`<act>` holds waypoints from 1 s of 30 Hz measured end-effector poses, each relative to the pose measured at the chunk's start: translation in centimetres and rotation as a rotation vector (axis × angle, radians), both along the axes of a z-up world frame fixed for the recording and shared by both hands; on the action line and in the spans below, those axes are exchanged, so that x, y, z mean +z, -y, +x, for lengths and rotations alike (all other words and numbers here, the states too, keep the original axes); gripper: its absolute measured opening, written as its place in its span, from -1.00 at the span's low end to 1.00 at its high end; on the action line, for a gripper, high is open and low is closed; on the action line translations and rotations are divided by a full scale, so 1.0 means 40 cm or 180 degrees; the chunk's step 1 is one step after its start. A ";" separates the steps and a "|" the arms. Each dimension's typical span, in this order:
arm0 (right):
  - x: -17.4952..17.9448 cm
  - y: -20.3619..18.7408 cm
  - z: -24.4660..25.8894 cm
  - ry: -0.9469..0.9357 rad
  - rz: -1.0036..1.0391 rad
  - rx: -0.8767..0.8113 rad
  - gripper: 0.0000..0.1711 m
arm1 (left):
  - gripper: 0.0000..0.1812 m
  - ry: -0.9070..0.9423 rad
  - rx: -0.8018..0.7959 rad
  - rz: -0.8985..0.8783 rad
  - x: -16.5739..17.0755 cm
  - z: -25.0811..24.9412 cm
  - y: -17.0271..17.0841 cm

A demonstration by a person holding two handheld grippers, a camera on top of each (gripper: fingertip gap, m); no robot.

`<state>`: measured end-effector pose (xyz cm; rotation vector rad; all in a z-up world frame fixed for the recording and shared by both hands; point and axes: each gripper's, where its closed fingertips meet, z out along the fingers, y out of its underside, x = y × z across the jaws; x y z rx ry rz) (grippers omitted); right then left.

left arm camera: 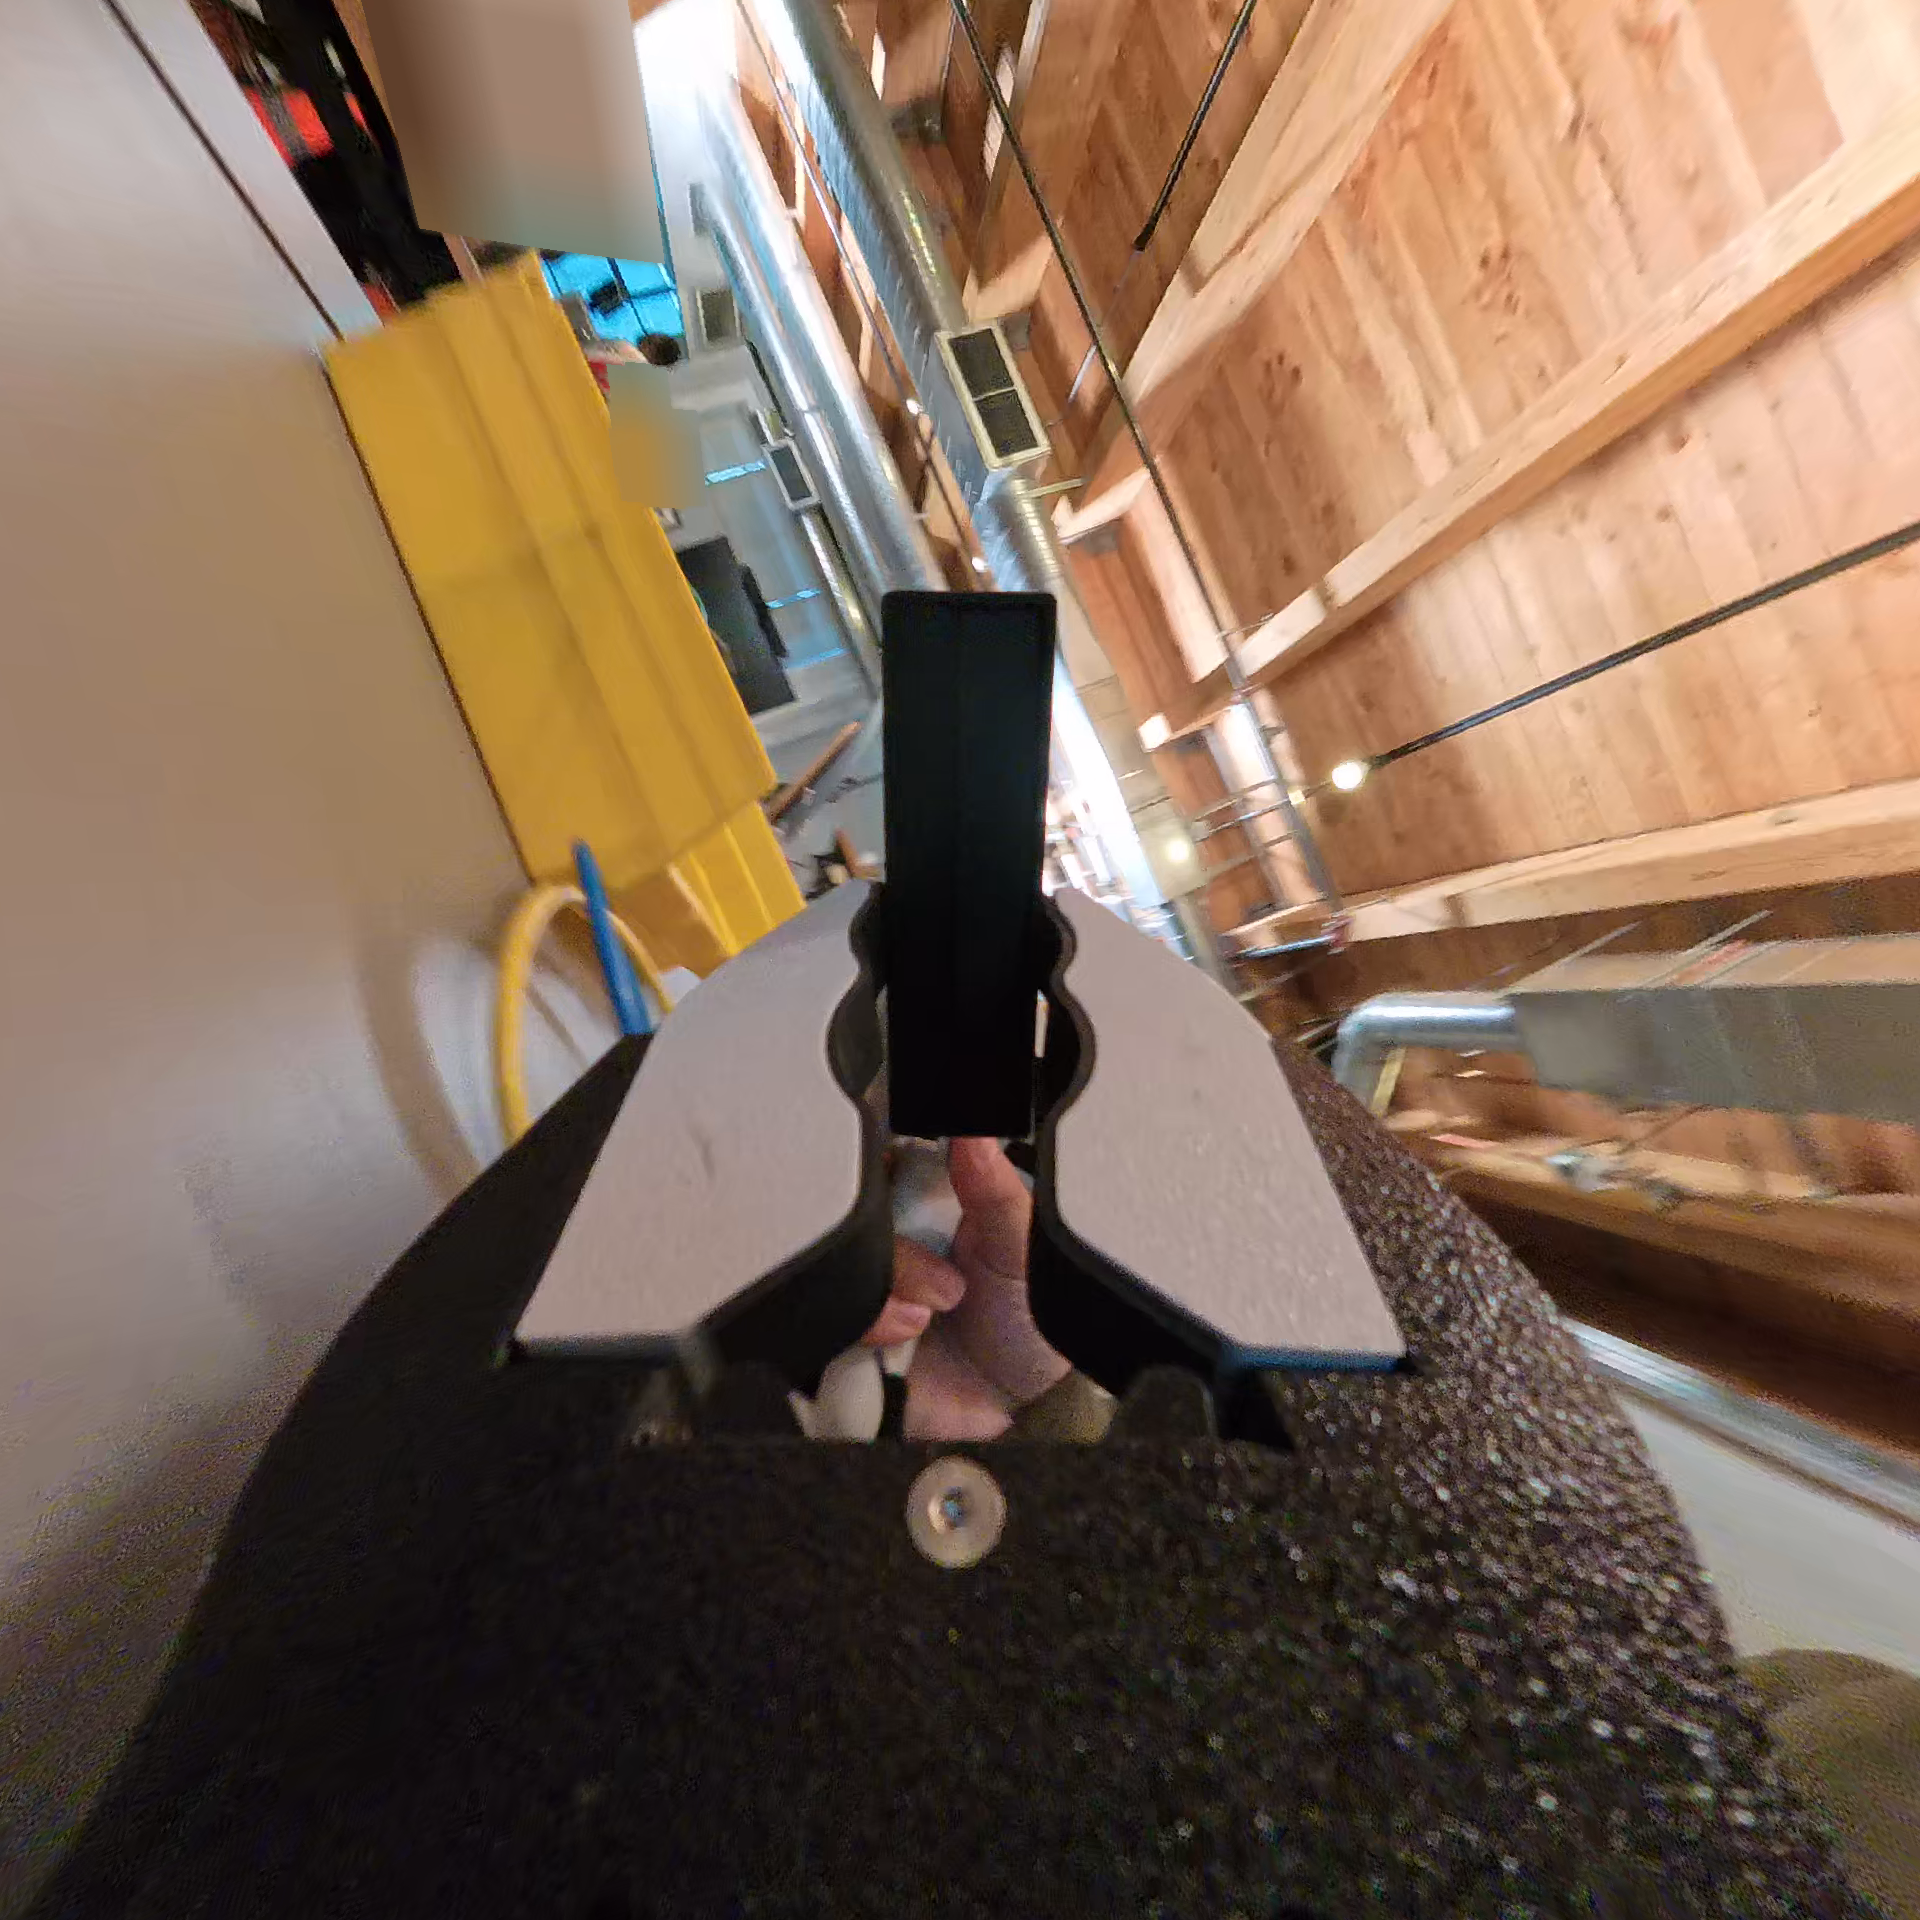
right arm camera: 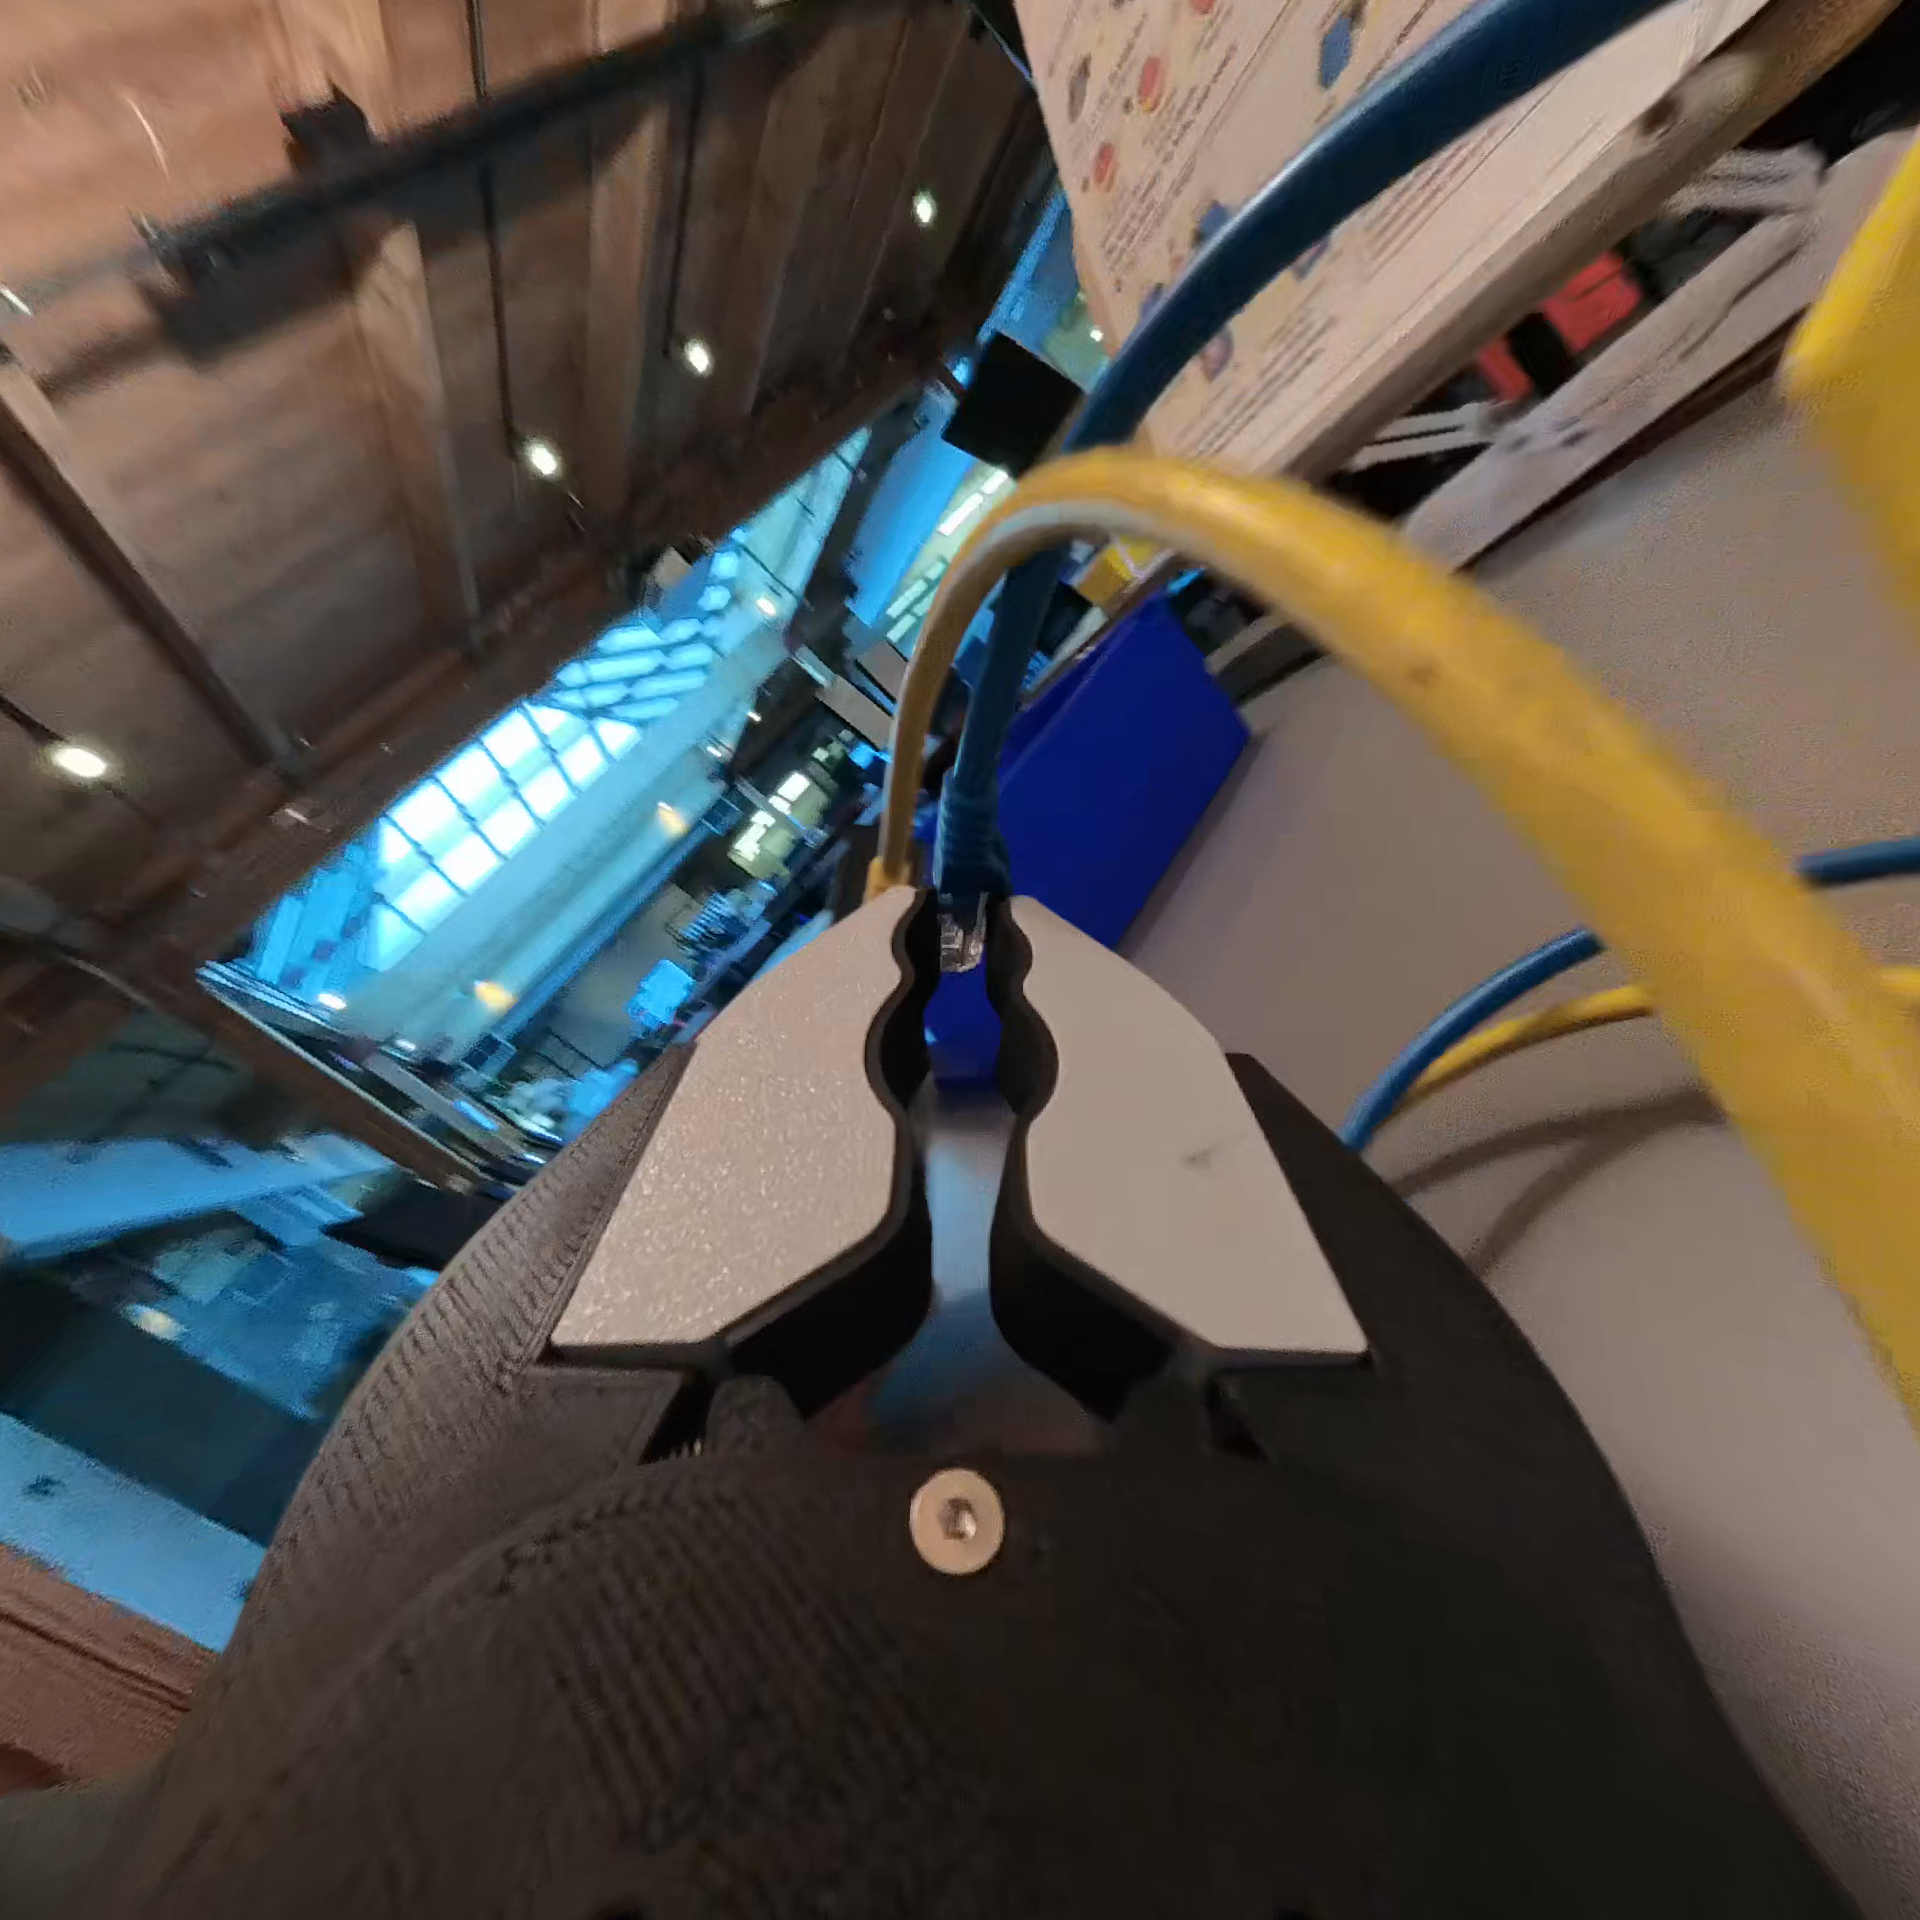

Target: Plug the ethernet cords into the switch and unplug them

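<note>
In the left wrist view, a flat black switch is gripped upright at frame centre by the left gripper; a yellow cord and a blue cord are seen at lower left. In the right wrist view, the clear plug of a blue ethernet cord is clamped at centre by the right gripper, with a yellow ethernet cord arched to the right.

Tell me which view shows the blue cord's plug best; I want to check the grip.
The right wrist view: the clear plug of the blue cord sits pinched between the right gripper fingertips. The left wrist view shows only a blue cord stretch beside a yellow cord, no plug.
</note>
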<state>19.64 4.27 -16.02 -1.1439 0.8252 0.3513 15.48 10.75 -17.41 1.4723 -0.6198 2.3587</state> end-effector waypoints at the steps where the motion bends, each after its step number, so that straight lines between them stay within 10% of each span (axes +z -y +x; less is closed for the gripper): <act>1: 0.006 0.019 0.007 0.0134 -0.0081 -0.0074 -0.86 | -0.71 0.0047 0.0076 0.0171 0.004 0.000 -0.016; 17: 0.017 -0.031 -0.382 0.0612 -0.1159 0.2347 -0.87 | -0.71 0.0596 0.0880 0.0733 0.138 -0.033 -0.089; 30: 0.534 0.095 -0.337 0.1426 0.0140 0.2246 -0.90 | -0.71 0.0400 0.1363 0.1095 0.100 -0.019 -0.178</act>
